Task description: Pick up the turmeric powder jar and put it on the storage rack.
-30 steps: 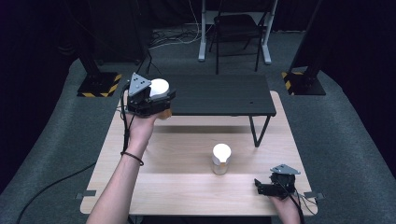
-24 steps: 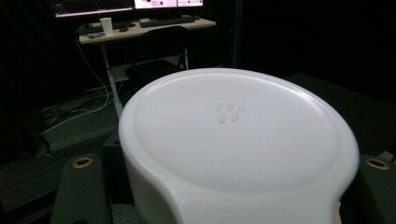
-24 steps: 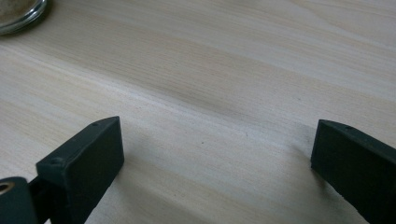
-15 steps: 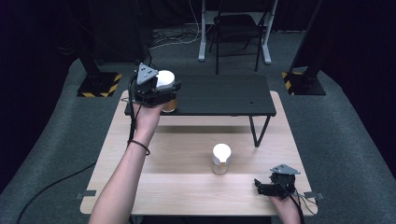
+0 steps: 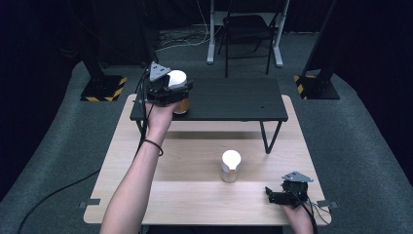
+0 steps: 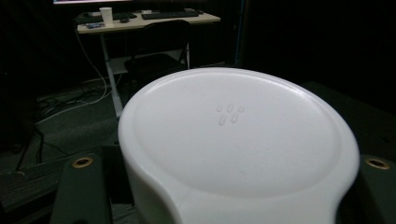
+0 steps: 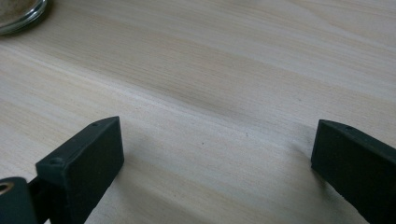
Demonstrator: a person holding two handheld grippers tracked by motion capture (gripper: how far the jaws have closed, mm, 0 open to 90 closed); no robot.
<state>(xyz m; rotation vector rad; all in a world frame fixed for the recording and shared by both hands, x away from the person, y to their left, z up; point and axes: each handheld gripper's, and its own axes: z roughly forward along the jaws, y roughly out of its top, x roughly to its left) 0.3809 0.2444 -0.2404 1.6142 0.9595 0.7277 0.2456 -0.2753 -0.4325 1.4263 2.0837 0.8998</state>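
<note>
My left gripper [image 5: 173, 92] is shut on a jar with a white lid [image 5: 177, 77] and amber contents, held upright at the left end of the black raised shelf [image 5: 229, 100]. I cannot tell whether the jar's base touches the shelf. In the left gripper view the white lid [image 6: 233, 135] sits between the two jaws of the left gripper [image 6: 229, 182]. A second white-lidded jar [image 5: 230, 165] stands on the wooden table [image 5: 185, 195]. My right gripper [image 5: 269, 195] rests open at the table's near right, with bare wood between the jaws of the right gripper [image 7: 215, 158].
The shelf stands on thin black legs [image 5: 267, 136] across the far half of the table. A glass jar base [image 7: 18, 14] shows at the top left of the right gripper view. Beyond the table are a chair [image 5: 246, 29] and stand bases [image 5: 102, 87].
The left gripper has carried its jar away from the person and slightly right, from the shelf's near left corner to over its top. The right gripper has stayed still.
</note>
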